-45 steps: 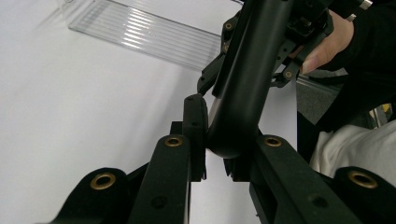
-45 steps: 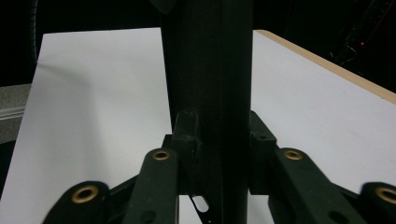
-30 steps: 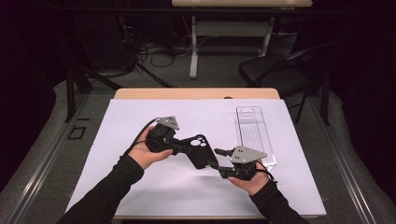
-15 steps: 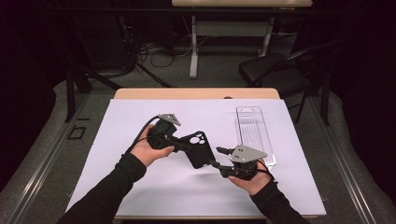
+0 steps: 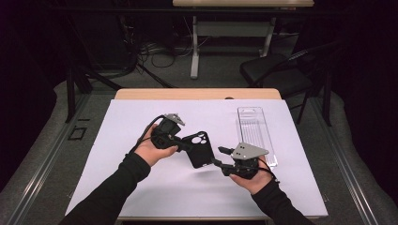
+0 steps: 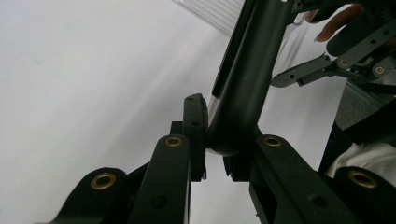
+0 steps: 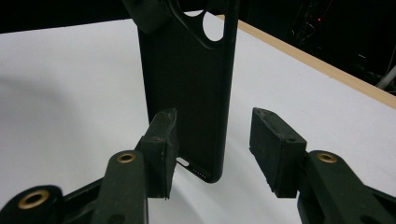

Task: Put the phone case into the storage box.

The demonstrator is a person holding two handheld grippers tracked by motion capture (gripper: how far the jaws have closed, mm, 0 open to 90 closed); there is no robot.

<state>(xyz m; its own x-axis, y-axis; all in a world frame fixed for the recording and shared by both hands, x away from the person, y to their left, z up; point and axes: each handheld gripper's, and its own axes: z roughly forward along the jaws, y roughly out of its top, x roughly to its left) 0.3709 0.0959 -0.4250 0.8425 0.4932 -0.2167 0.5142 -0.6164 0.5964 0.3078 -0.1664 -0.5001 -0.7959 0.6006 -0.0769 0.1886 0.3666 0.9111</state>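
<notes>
while our left gripper point(image 5: 180, 142) clamps the top edge of the matte black phone case with round camera cutouts point(image 5: 199, 149) at centre frame above the white table cover point(image 5: 117, 136), our right gripper point(image 5: 220, 157) hovers with jaws just closing, partly open around its bottom end, pads not pressing; a clear ribbed plastic tray point(image 5: 256, 131) lies right of centre.

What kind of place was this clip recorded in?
Probably a lab or recording studio, not a home: a wooden table under a white sheet, dark surroundings, loose floor cables, a second desk's white legs, and a black chair.
</notes>
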